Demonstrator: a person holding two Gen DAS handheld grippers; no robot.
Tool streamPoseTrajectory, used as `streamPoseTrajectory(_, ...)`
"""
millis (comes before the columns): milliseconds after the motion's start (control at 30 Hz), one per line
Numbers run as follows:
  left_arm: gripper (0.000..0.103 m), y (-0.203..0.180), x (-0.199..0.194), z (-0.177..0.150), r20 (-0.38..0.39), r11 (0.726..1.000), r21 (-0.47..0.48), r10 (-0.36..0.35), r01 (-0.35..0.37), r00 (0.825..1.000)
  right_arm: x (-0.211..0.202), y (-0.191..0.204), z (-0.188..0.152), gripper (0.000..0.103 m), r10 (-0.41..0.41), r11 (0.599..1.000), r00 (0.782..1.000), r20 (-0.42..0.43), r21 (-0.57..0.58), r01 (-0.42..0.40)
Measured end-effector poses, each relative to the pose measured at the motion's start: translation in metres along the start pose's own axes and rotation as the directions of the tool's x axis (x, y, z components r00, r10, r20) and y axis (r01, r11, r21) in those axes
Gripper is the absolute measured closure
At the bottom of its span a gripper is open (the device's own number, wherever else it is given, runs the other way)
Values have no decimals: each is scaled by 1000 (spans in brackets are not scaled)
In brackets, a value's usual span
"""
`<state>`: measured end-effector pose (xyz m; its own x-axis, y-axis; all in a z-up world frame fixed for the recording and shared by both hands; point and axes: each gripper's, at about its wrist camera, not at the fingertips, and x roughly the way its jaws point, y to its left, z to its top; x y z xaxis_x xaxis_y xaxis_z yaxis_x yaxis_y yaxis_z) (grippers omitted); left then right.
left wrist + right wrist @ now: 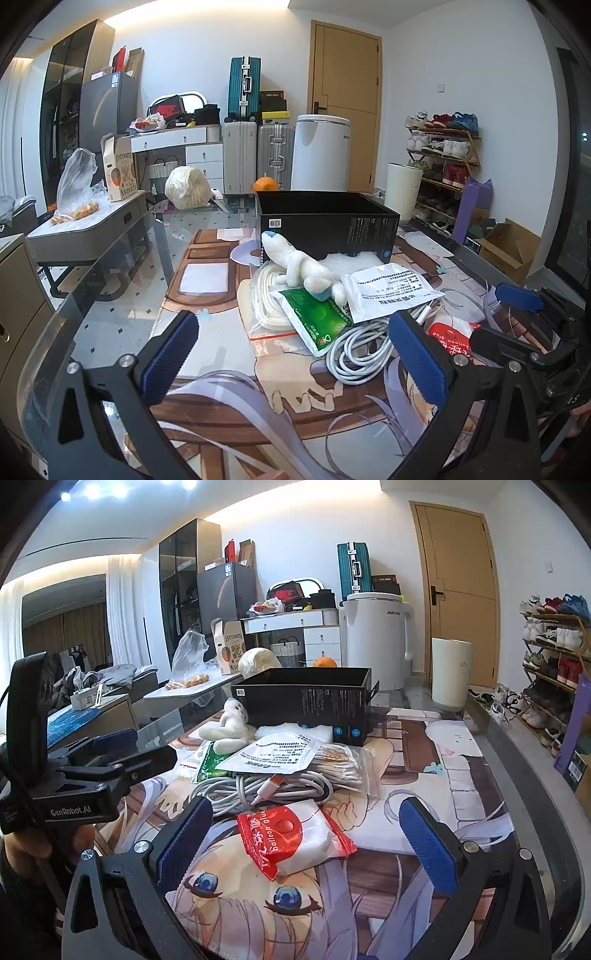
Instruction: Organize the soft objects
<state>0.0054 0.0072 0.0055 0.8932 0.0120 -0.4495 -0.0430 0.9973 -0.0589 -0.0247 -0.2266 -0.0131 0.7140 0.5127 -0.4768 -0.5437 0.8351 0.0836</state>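
Observation:
A pile of soft things lies on the printed table mat (207, 306) in front of an open black box (332, 225) (314, 698). On top is a white plush toy (299, 267) (231, 723). Beside it lie a green packet (317, 319) (208, 762), a white printed pouch (388, 291) (277, 753), a coiled white cable (360, 352) (258, 788) and bagged white cord (267, 299) (343, 764). A red-and-white balloon glue packet (295, 836) (450, 336) lies nearest. My left gripper (295, 363) is open, short of the pile. My right gripper (308, 843) is open with the glue packet between its fingers.
A side table (96, 225) with a plastic bag of food and a carton stands left. Behind the box are an orange (265, 183), suitcases (243, 88), a white appliance (319, 151), a white bin (452, 672) and a shoe rack (447, 158).

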Motion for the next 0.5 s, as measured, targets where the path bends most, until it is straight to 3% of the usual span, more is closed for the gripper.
streamPoseTrajectory(500, 0, 1, 2, 1, 0, 1000, 0, 3, -3, 1000, 3, -3, 6, 1, -16, 1000, 1000, -24, -8, 16)
